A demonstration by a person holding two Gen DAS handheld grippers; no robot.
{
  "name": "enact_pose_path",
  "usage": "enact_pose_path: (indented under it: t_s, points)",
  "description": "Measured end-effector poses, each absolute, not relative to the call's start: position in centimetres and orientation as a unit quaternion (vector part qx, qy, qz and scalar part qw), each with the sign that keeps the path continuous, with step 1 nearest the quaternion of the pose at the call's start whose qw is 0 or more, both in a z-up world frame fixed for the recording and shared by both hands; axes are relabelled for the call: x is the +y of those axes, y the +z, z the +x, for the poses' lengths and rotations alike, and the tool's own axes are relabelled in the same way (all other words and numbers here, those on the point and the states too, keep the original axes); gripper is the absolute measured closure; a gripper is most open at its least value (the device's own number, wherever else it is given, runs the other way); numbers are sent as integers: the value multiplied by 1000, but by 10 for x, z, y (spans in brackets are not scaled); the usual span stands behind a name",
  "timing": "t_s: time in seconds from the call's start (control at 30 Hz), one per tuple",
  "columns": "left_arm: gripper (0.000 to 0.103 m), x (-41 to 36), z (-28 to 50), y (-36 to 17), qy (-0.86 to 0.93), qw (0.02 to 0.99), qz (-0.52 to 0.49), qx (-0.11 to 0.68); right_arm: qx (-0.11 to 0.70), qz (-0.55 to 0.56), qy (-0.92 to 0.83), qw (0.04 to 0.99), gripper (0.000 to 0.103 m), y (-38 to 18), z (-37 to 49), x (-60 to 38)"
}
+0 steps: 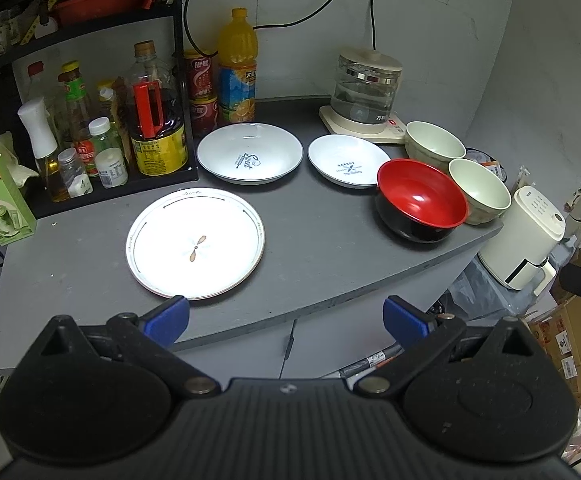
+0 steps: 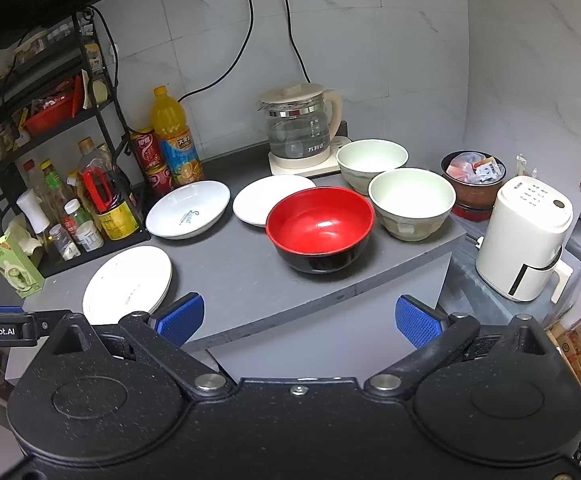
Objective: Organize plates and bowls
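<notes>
Grey counter: bottle rack and kettle flank dishes.

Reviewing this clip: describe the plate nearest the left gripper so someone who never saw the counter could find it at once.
Start at the black rack of bottles on the grey counter. In front of it, near the counter's front edge, lies a flat white plate, apart from the other dishes. Unlike the two deeper white dishes behind it with printed lettering, it has a thin rim line and a small brown motif at its centre.
</notes>
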State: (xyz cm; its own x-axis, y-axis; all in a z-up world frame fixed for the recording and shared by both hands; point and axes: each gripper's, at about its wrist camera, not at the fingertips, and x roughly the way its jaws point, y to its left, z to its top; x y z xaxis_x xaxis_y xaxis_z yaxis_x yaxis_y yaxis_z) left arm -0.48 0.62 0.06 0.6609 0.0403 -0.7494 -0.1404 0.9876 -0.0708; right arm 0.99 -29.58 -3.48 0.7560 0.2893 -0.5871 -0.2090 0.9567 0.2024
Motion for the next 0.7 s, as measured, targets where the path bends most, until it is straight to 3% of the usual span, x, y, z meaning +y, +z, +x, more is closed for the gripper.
enact_pose_path:
  t_s: [0.7]
  points:
    - [1,9,-8,2,56,910,-65,405,320,58,134,936,0,-33,9,-294]
